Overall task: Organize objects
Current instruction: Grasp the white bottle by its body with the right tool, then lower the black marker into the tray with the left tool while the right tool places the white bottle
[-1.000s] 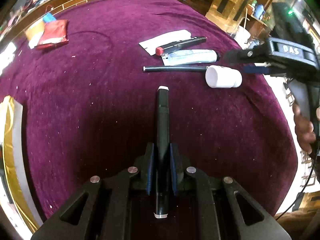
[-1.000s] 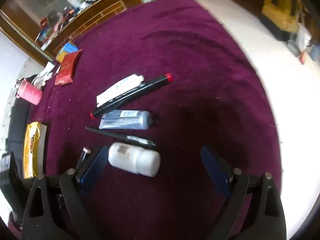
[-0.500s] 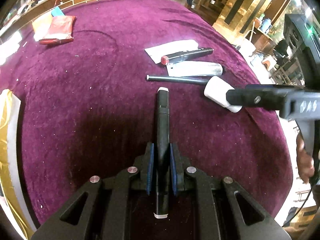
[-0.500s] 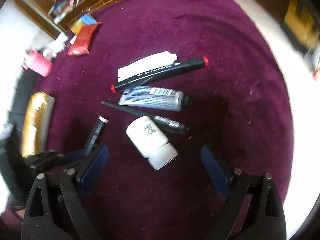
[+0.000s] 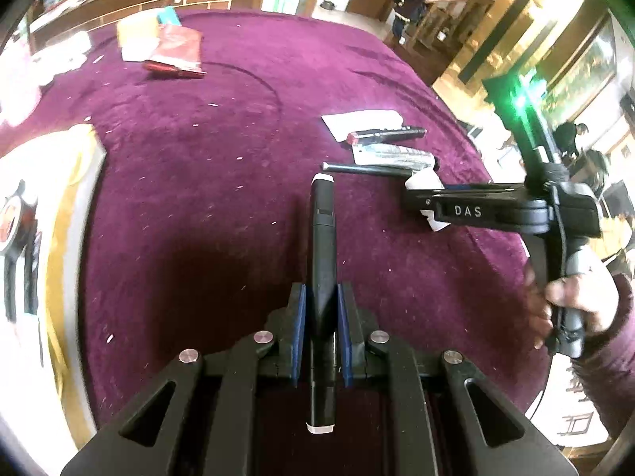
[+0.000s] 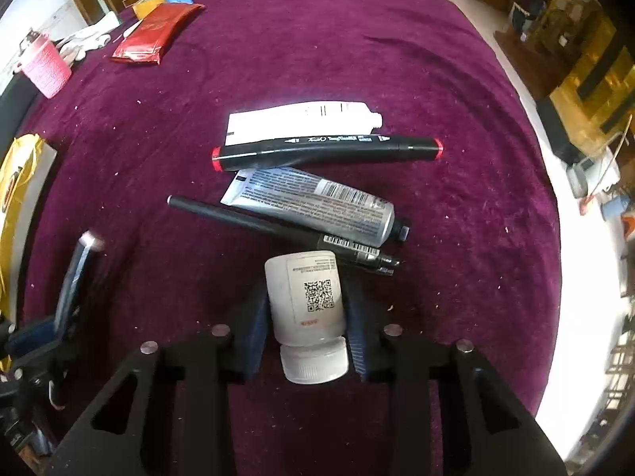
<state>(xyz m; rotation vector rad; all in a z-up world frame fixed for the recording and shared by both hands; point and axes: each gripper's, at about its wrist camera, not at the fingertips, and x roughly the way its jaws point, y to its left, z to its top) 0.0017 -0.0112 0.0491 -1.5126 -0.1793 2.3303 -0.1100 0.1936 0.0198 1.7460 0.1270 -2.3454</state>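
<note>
My round table [image 6: 456, 59], under plum velvet, carries a row at frame centre: a white tube [image 6: 301, 121], a red-capped black marker [image 6: 325, 148], a silver tube [image 6: 313, 206] and a thin black pen [image 6: 254, 224]. Upper left lie a red pouch [image 6: 154, 33] and a pink cup [image 6: 43, 65].

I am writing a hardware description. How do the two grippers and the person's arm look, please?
Both grippers, left gripper and right gripper, are black plastic with blue finger pads and silver screws. The right one bears white "DAS" lettering. A black cable runs down its handle. The sleeve is maroon.
</note>
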